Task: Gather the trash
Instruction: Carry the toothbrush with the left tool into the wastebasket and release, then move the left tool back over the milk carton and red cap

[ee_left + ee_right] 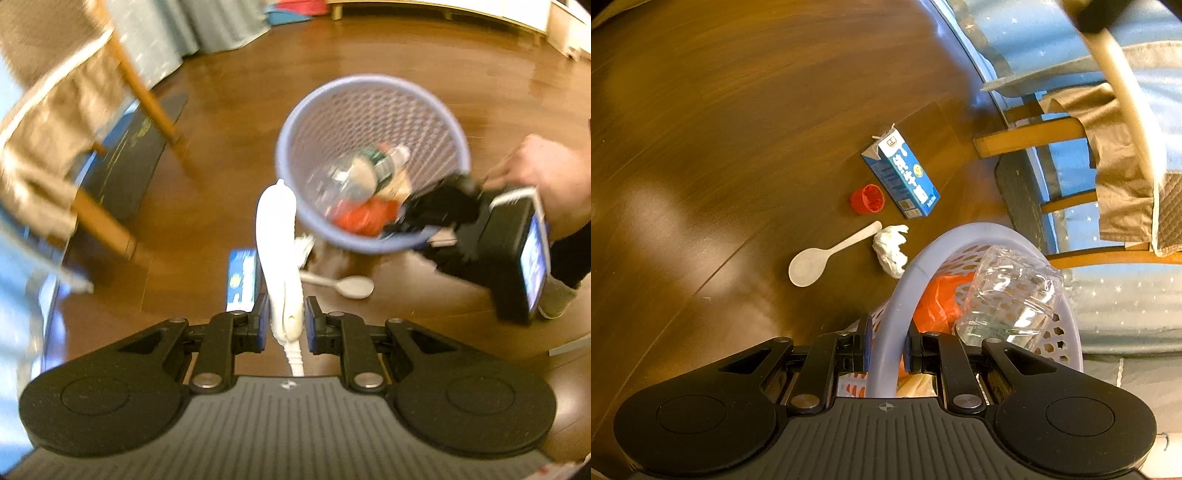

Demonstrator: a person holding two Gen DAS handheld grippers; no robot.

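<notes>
The left tongs (283, 325) are clamped on a long white plastic piece with a ribbed end (277, 251), holding it up off the brown wooden floor (240, 110), its far tip just beside the rim of a lavender mesh plastic wastebasket (291, 122). The right tongs (886, 350) are clamped on that basket's smooth rim (886, 325), one pad outside the wall and one inside; from the left wrist camera a person's hand (543, 173) is seen gripping the right tool at the basket's edge.

Inside the basket lie a clear crumpled plastic bottle (1012, 295), with a green label in the left view, and an orange-red plastic wrapper (938, 299).

On the floor, outside the basket, sit four loose items: a blue and white drink carton (901, 173) lying on its side, a small red plastic cup (868, 199) tipped over just beside the carton, a white plastic spoon (827, 258) bowl-up, and a crumpled white tissue (890, 247) touching the spoon's handle end and lying close to the basket's wall.

A wooden chair with tan fabric draped over it (55, 122) stands to one side, its legs (1030, 136) on the floor near a dark mat (1019, 192) and a blue star-printed cloth (1034, 37).
</notes>
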